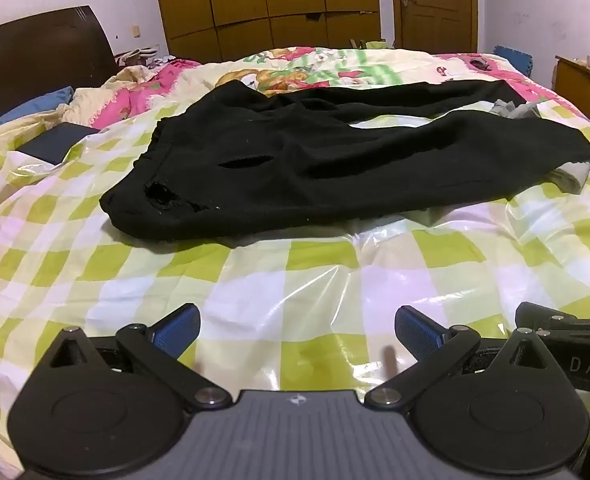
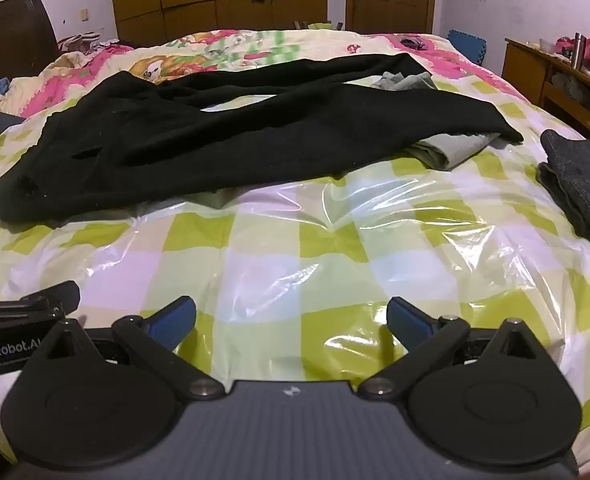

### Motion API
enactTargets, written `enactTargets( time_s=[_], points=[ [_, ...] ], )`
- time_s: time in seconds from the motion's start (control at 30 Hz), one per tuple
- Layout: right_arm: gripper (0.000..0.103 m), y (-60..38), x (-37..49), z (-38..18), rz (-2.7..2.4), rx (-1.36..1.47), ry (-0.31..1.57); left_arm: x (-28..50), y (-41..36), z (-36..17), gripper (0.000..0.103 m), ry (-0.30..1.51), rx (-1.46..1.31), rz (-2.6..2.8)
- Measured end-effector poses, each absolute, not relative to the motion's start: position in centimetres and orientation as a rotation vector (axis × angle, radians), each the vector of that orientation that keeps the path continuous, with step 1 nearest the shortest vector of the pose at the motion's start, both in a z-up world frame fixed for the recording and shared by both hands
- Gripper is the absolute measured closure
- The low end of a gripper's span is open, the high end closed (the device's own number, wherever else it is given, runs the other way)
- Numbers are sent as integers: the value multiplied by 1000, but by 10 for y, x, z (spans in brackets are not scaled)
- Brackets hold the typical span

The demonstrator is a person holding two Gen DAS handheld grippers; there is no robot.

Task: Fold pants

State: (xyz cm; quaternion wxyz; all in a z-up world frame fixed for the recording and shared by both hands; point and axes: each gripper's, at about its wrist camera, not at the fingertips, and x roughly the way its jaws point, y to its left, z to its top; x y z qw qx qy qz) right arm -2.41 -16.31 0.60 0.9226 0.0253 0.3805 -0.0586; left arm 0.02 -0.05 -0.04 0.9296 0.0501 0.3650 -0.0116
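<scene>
Black pants point(image 1: 335, 168) spread flat on the bed point(image 1: 255, 280), waist to the left, legs to the right. Soft, floppy, light; probably easy to pinch. Best grabbed at waist and leg ends. Left gripper point(image 1: 297, 332) and right gripper point(image 2: 291, 320) wide apart, empty.

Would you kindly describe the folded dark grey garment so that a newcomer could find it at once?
Start from the bed with the green-and-white checked cover, on which black pants lie spread out. Look past the pants' leg ends to the bed's right edge, near the wooden side table. There lies the folded dark grey garment, the only neatly folded, charcoal piece.
</scene>
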Motion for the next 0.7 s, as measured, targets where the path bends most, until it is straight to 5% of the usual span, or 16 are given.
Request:
enactTargets(
  time_s=[0.7],
  points=[
    [2,-164,-24,3,-134,41,784,-1,2,-1,0,749,80,-36]
  ],
)
